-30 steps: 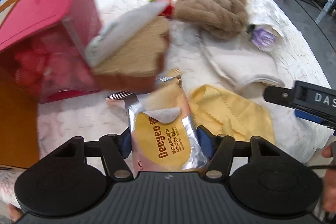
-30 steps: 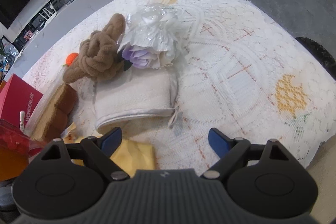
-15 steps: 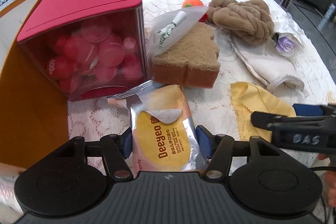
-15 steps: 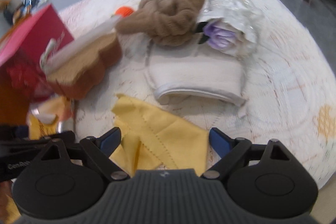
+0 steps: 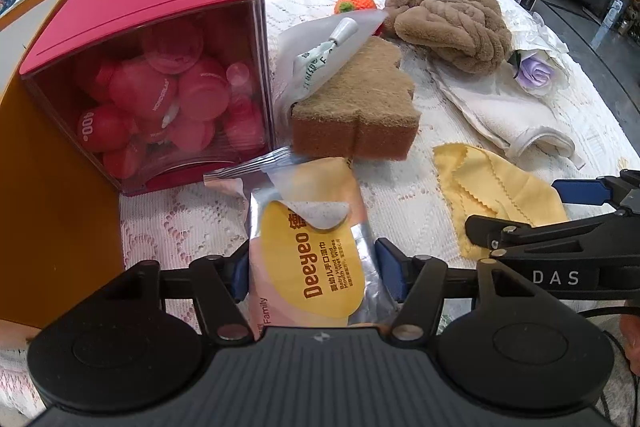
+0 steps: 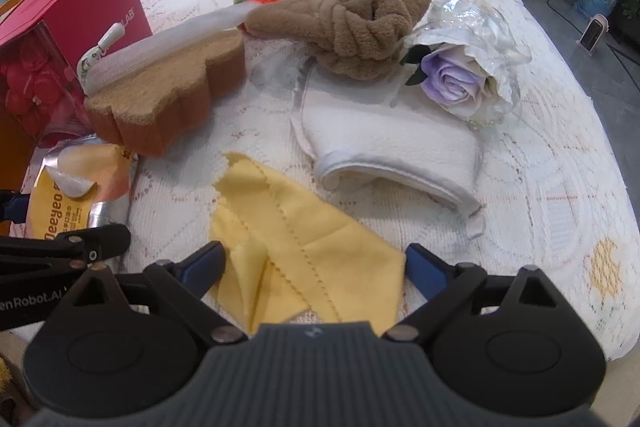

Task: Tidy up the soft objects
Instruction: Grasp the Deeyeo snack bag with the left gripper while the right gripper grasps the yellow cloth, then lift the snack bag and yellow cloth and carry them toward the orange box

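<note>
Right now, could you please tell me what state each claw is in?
Left claw: closed on the wet wipes pack.
Right claw: open, straddling the yellow cloth, not gripping it.

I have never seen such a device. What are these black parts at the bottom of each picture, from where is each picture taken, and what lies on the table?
The black parts are two hand-held grippers, one in each of a person's hands. Each carries a camera looking forward along its two blue-padded fingers.

The left gripper has the orange-and-silver wet wipes pack between its fingers. The right gripper stands open around the yellow zigzag-edged cloth, not squeezing it.

On the white lace tablecloth also lie a brown tree-shaped sponge, a brown fluffy knotted towel, a folded white towel, a purple wrapped rose and a red box of pink sponges.
</note>
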{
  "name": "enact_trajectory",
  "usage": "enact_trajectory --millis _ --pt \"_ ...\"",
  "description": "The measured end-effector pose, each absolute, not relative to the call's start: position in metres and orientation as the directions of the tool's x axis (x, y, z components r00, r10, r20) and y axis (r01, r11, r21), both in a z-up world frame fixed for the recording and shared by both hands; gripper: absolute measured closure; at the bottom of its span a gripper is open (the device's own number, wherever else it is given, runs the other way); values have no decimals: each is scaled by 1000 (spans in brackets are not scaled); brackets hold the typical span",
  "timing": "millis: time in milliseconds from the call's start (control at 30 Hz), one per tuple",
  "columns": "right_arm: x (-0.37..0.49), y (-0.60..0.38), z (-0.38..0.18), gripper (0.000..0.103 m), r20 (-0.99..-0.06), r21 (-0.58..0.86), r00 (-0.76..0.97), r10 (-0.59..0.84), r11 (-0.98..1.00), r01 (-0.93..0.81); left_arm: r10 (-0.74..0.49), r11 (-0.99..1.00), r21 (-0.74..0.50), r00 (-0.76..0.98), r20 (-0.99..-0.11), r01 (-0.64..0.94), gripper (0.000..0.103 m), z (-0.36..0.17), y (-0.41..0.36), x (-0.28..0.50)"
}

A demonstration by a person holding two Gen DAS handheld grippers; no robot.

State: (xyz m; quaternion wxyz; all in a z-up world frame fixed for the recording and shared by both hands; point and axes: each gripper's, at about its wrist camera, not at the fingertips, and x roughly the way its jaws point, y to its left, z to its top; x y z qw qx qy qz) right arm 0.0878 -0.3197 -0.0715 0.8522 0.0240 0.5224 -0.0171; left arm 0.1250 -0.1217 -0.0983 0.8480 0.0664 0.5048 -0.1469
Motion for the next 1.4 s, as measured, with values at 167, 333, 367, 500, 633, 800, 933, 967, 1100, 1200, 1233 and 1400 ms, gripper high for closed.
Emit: enact_trajectory --millis 167,333,367,500,633,800,933,967,1100,1200,1233,1400 --pt "79 -325 -64 37 -876 23 481 -15 997 72 -193 953 -55 457 -868 298 36 -96 -117 124" --pt "75 -334 -57 92 -865 62 502 6 993 95 -169 953 -13 496 -852 302 39 -89 -114 116" --pt "75 -337 -57 94 -864 85 502 24 991 99 -174 952 -14 502 -847 306 39 -86 -113 114" --pt "72 -344 -57 98 -859 151 506 71 981 118 -209 949 -46 509 -835 313 39 -76 -109 111" --pt "69 -345 -54 99 -851 171 517 91 979 109 -223 946 -54 520 -825 320 39 -67 -111 108" --pt "63 -349 -47 99 -832 217 539 129 971 103 -294 924 -80 560 -774 374 42 -50 -111 95" --pt "56 -361 -39 99 -781 357 575 244 930 91 -387 895 -153 559 -733 419 43 -32 -112 88" --pt "55 -364 -37 99 -769 380 584 259 921 93 -393 894 -156 566 -724 421 43 -27 -113 87" --pt "52 -371 -33 99 -746 430 599 290 897 102 -417 884 -155 591 -691 442 43 -13 -114 85" --pt "50 -369 -32 99 -747 427 602 283 898 107 -428 880 -165 593 -682 446 43 -7 -111 87" --pt "50 -369 -32 99 -746 427 602 284 898 107 -427 880 -161 595 -681 447 44 -5 -111 87" --pt "49 -371 -27 99 -730 440 616 296 893 92 -425 885 -168 602 -677 435 44 -1 -102 91"
